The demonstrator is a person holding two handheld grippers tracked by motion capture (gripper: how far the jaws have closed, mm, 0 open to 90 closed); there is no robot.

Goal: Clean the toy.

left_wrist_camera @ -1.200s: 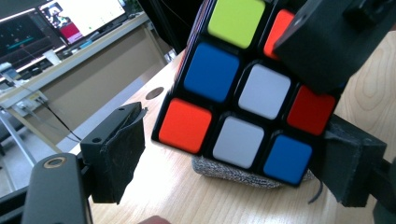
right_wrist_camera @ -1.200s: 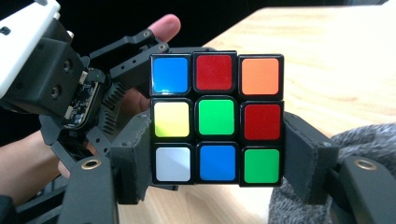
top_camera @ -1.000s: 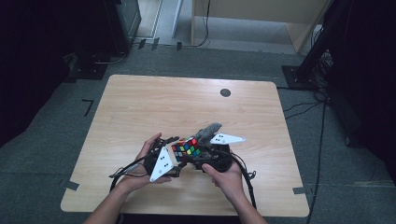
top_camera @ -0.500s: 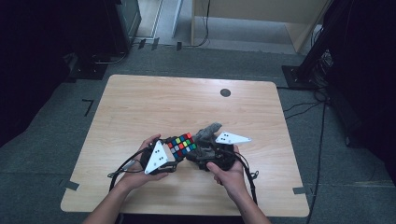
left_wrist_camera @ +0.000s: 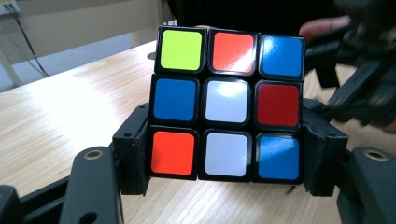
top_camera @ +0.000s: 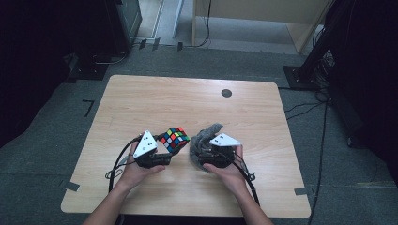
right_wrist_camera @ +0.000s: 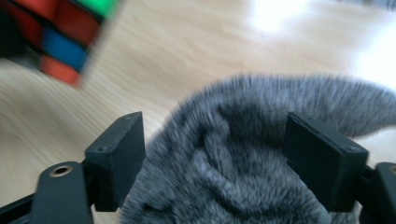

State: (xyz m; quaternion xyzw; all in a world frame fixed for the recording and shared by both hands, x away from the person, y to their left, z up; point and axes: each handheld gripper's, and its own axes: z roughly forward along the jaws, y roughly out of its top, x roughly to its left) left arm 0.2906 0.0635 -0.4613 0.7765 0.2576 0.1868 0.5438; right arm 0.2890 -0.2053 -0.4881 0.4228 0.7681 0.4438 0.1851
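— Left gripper view: glossy cube point(left_wrist_camera: 227, 105), square stickers in black plastic, pinched by the left tool point(left_wrist_camera: 227, 161) at its bottom row, raised off the pale wood-grain counter point(left_wrist_camera: 60, 107).

— High view: right tool point(top_camera: 205, 151) low over a soft, rumpled grey fur cloth point(top_camera: 202, 139); jaws spread astride the fur, no squeeze visible. Both palms wrapped under the tools.

No readable text, label, brand, number or sign anywhere: none on the cube point(left_wrist_camera: 227, 103), the grey fur point(right_wrist_camera: 261, 154) or the surface point(top_camera: 155, 101).
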